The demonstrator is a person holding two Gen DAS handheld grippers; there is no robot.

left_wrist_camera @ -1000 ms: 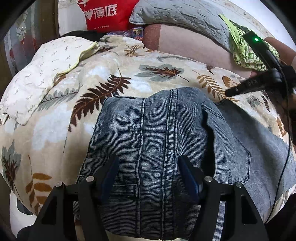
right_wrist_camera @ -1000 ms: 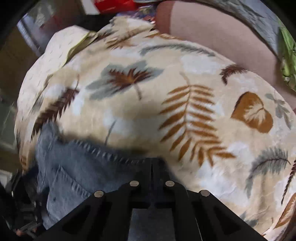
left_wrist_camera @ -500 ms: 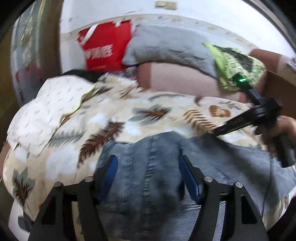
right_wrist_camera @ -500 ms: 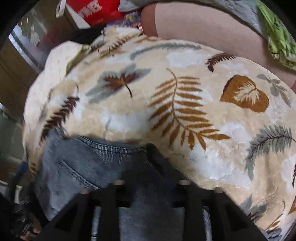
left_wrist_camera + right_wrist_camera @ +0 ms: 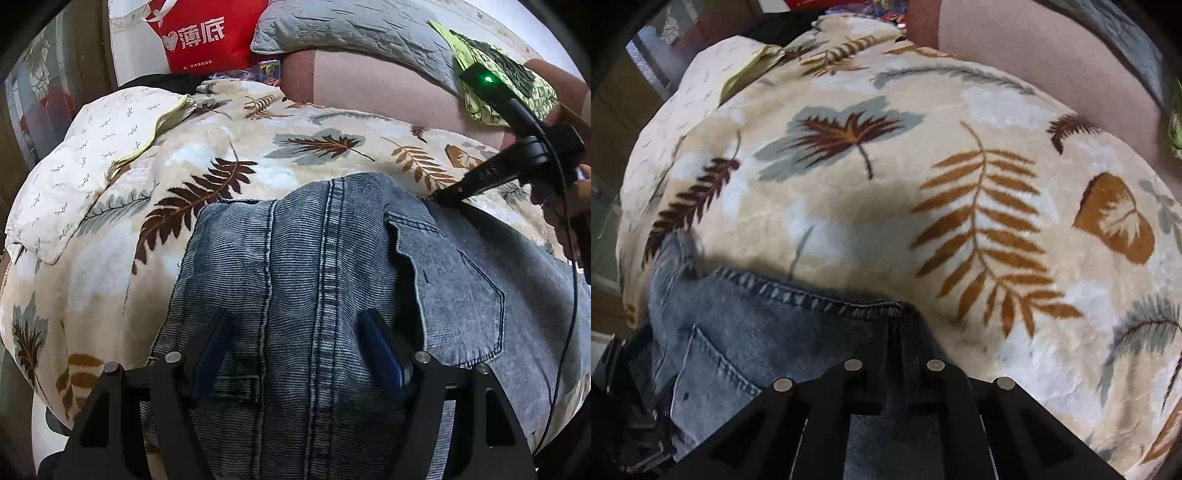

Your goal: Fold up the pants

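Note:
Grey-blue jeans lie spread on a leaf-patterned blanket, back pocket and centre seam facing up. My left gripper hovers low over them, open, its blue pads standing either side of the seam. My right gripper comes in from the right, held by a person's hand. In the right wrist view the jeans end in a stitched edge, and the right gripper is shut on that edge where it meets the blanket.
A white patterned cushion lies on the blanket at the left. Behind are a red bag, a grey quilted pillow, a green cloth and a pink sheet. A cable hangs at the right.
The right gripper's jaws parted over the jeans' edge and closed on it again, a little lower. The left view tipped up briefly and came back to where it was.

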